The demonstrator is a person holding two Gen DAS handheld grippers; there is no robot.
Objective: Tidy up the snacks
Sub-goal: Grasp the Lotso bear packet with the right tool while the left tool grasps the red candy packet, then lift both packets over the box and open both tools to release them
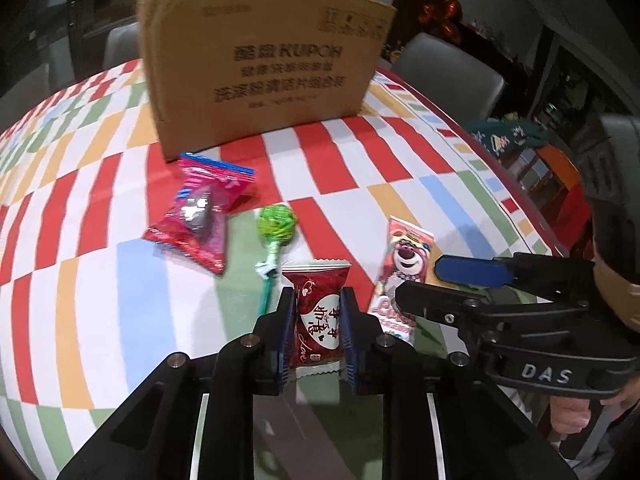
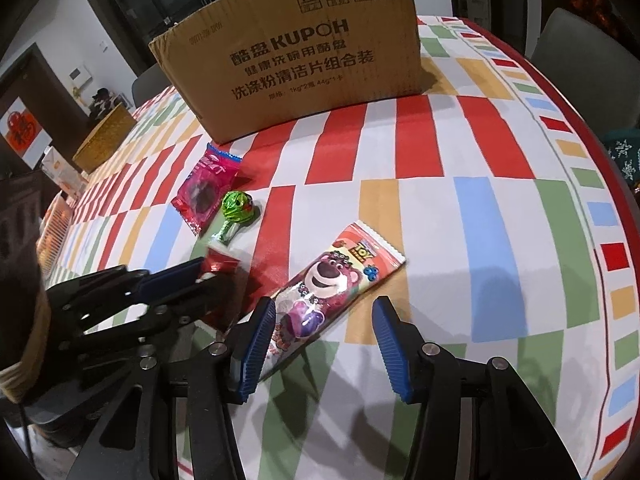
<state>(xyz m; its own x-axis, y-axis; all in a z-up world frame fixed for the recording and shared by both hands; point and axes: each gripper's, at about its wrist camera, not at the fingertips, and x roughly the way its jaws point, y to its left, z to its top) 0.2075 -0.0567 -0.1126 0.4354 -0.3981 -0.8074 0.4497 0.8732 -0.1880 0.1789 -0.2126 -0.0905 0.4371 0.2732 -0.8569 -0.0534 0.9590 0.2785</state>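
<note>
1. On the left, near the cardboard box (image 1: 264, 60), we see a pink-red snack packet (image 1: 196, 216) lying flat on the striped tablecloth (image 1: 80, 272), just left of a green lollipop (image 1: 277, 222) whose stick points toward us. Neither is touched by a gripper.

2. In the middle, our left gripper (image 1: 318, 326) has its jaws pressed against both sides of a small red candy packet (image 1: 318, 316). We judge this to be the step in hand: one snack is pinched and ready to go. Whether it is off the cloth yet we cannot tell.

3. The next move, as we read it, calls for carrying that packet far across the table and over the rim of the box, which stands upright at the far side. The box wall is tall, so the packet must rise well above it before the jaws let go.

4. To the right, a long bear-print snack packet (image 2: 328, 288) lies slanted on the cloth. Our right gripper (image 2: 324, 340) hovers low with its jaws spread wide; the packet's near end lies between them, close by the left finger, and nothing is pinched.

5. Both grippers point forward toward the box, side by side and near each other, the right hand (image 1: 576, 416) low at the table's near edge.
</note>
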